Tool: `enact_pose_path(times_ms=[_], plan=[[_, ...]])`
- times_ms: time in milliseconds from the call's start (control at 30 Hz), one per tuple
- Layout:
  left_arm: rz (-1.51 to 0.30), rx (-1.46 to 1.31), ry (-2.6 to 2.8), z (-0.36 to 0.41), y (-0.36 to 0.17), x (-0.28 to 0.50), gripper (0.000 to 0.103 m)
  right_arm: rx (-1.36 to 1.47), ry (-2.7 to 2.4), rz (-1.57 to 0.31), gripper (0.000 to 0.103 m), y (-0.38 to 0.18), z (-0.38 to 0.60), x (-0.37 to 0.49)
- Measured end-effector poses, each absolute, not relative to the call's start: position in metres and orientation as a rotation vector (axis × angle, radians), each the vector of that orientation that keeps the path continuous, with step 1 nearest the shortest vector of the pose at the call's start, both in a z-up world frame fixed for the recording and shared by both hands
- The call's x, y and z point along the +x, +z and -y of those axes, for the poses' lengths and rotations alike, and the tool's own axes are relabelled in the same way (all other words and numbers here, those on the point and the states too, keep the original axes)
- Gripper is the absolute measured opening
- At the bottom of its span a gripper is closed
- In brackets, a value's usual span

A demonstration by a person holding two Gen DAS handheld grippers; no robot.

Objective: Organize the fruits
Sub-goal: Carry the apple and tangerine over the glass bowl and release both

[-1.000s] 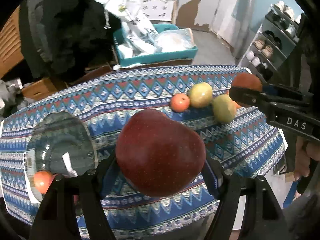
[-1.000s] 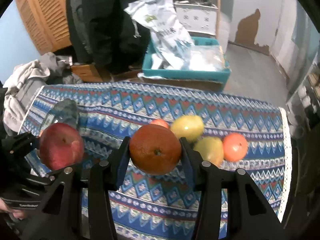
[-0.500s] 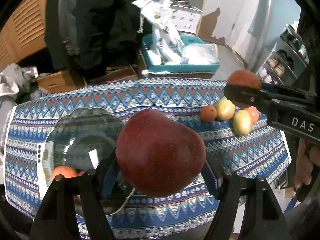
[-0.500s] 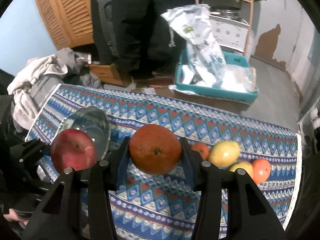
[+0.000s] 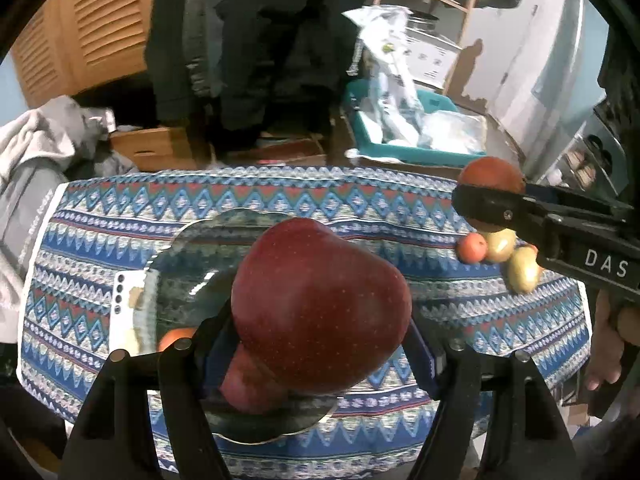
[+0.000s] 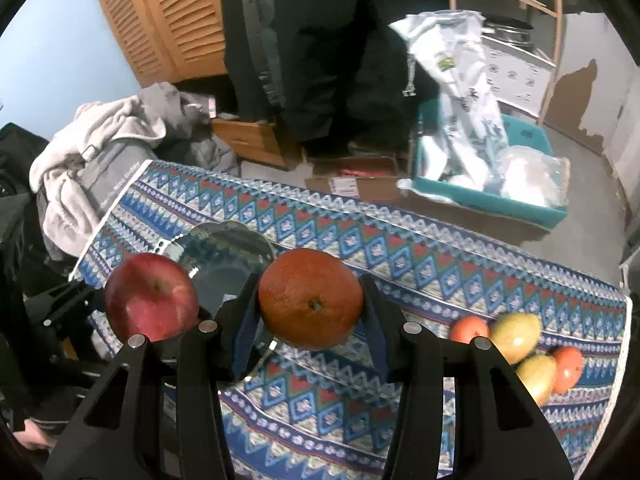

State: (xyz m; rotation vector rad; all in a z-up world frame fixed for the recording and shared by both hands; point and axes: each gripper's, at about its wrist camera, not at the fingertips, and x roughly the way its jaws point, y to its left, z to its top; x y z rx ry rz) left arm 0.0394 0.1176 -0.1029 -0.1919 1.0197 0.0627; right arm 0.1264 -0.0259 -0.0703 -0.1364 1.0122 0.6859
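- Cluttered room; table under a blue patterned cloth (image 6: pixel 400 264), teal crate (image 6: pixel 492 196) on the floor upper right of frame.
- Left gripper (image 5: pixel 320 340) clamps a red apple (image 5: pixel 320 304), frame centre, over the glass bowl (image 5: pixel 180 272).
- Fruit already lying in the bowl, lower left, partly hidden.
- Right gripper (image 6: pixel 310 320) squeezes an orange (image 6: pixel 310 298), frame centre, above the cloth just right of the bowl.
- Loose fruits (image 6: pixel 516 336) grouped on the cloth, lower right of the right wrist view.

Glass plate (image 5: pixel 188 240) lies left of loose fruits (image 5: pixel 498 254) on the tablecloth (image 5: pixel 360 196).
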Motion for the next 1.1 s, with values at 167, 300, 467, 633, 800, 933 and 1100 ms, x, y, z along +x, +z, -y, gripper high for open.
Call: enact_pose_path(times_ms=[167, 300, 467, 633, 800, 933, 1100], plan=[[-1.031, -0.224, 0.098, -0.142, -0.111, 0.037, 0.075, -0.145, 0.727, -1.039, 0.047, -0.083, -0.001, 0.128], [-1.053, -0.243, 0.127, -0.16, -0.122, 0.038, 0.075, -0.147, 0.758, -1.074, 0.047, -0.096, -0.02, 0.126], [-1.087, -0.261, 0.157, -0.178, -0.138, 0.04, 0.075, -0.156, 0.79, -1.12, 0.047, -0.114, -0.041, 0.124], [-1.122, -0.283, 0.184, -0.195, -0.155, 0.043, 0.075, -0.174, 0.81, -1.165, 0.047, -0.133, -0.058, 0.12], [-1.151, -0.299, 0.201, -0.205, -0.169, 0.045, 0.075, -0.191, 0.814, -1.205, 0.047, -0.151, -0.067, 0.118], [-1.175, -0.314, 0.198, -0.209, -0.179, 0.047, 0.075, -0.192, 0.813, -1.233, 0.047, -0.161, -0.069, 0.119], [-1.209, -0.305, 0.201, -0.207, -0.19, 0.049, 0.075, -0.191, 0.809, -1.265, 0.047, -0.173, -0.069, 0.119]])
